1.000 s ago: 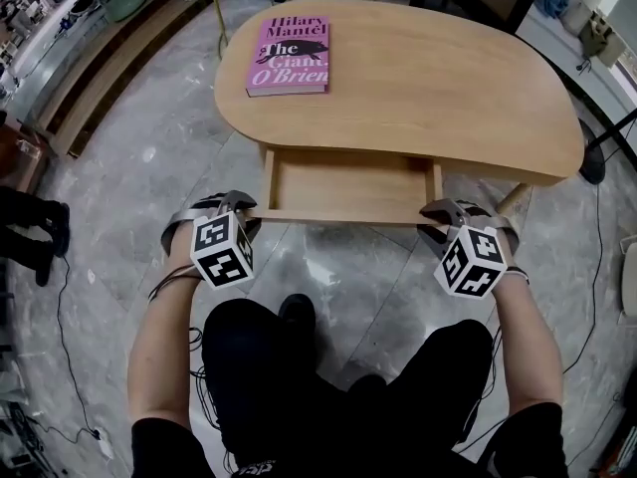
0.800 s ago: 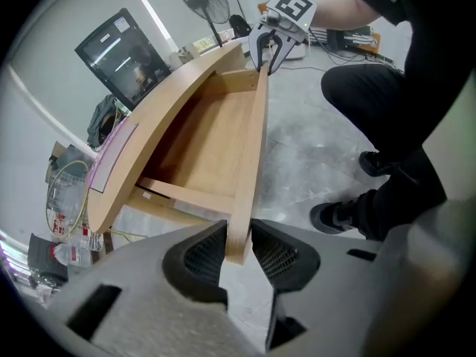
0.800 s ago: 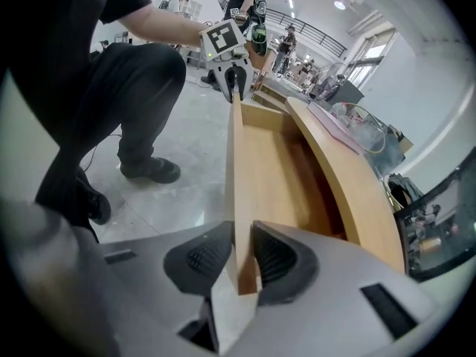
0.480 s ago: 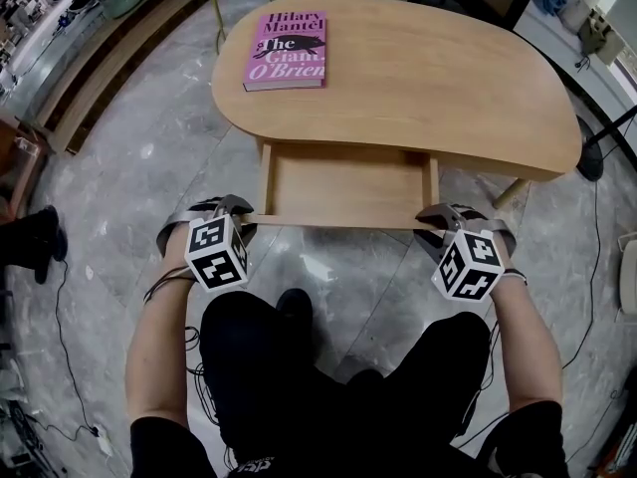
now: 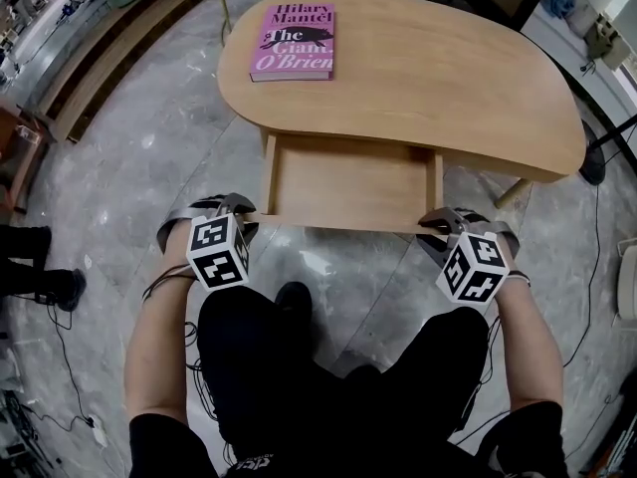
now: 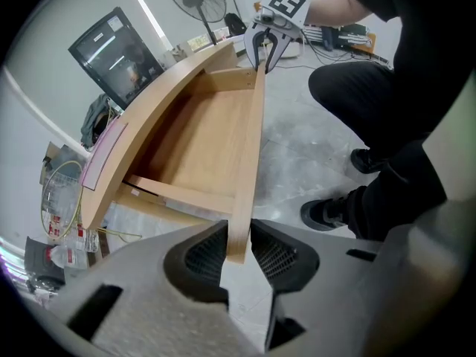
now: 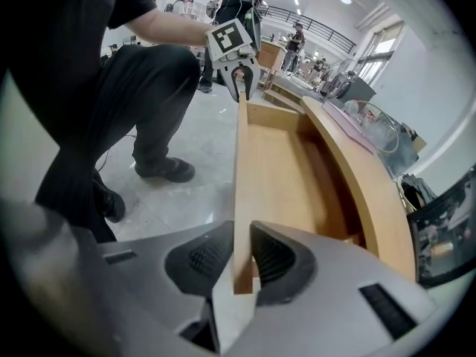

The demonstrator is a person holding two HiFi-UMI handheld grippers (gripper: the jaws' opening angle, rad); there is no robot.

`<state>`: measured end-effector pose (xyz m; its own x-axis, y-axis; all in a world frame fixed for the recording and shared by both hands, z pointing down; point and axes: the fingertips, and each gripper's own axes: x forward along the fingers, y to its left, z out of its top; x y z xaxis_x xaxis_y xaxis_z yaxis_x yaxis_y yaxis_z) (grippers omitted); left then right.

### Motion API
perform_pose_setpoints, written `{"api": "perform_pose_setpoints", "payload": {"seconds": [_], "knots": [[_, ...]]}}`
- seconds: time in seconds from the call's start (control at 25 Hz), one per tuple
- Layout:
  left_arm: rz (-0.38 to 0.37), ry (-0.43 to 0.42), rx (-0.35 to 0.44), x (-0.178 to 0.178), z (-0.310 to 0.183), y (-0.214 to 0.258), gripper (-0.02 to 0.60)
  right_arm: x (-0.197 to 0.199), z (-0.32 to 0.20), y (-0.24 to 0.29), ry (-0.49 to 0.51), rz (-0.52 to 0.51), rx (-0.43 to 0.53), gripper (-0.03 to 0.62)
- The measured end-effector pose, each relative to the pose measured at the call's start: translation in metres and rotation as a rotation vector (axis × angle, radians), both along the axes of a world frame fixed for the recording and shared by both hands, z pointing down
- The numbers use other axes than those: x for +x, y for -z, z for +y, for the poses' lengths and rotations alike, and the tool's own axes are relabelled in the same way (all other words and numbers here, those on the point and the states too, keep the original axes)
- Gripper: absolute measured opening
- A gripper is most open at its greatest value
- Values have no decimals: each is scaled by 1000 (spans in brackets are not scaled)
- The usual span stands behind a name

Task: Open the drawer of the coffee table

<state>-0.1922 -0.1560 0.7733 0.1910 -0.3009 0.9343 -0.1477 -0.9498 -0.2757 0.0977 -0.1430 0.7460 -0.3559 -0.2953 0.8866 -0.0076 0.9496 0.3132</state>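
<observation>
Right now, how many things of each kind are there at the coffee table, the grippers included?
coffee table: 1
drawer: 1
book: 1
grippers: 2, the left gripper and the right gripper, whose jaws have just been closing on the drawer's front board
total: 5

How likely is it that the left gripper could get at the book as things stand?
Probably not yet: the left gripper has just been closing its jaws on the drawer front. Once it lets go, the way looks free: the book lies uncovered at the table's left end.
</observation>
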Motion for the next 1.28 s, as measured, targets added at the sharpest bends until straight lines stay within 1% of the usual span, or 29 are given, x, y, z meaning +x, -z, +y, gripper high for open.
{"api": "perform_pose_setpoints", "payload": {"seconds": [0.28, 0.4, 0.56, 0.68, 0.88, 1.12, 1.28], "knots": [[-1, 5, 1, -1, 3, -2, 106, -1, 5, -1, -2, -1, -8, 80], [-18, -3, -13, -4, 7, -3, 104, -4, 9, -3, 8, 1, -14, 78], [-12, -1, -20, -5, 11, -5, 104, -5, 14, -5, 12, -2, -5, 78], [-21, -9, -20, -5, 14, -7, 101, -6, 18, -7, 23, 6, -8, 77], [-28, -7, -34, -9, 21, -10, 101, -9, 29, -11, 32, -1, -32, 75], [-20, 2, -37, -10, 21, -12, 103, -10, 31, -12, 18, -17, -39, 75], [-12, 9, -46, -10, 22, -13, 104, -10, 31, -12, 5, -34, -62, 75]]}}
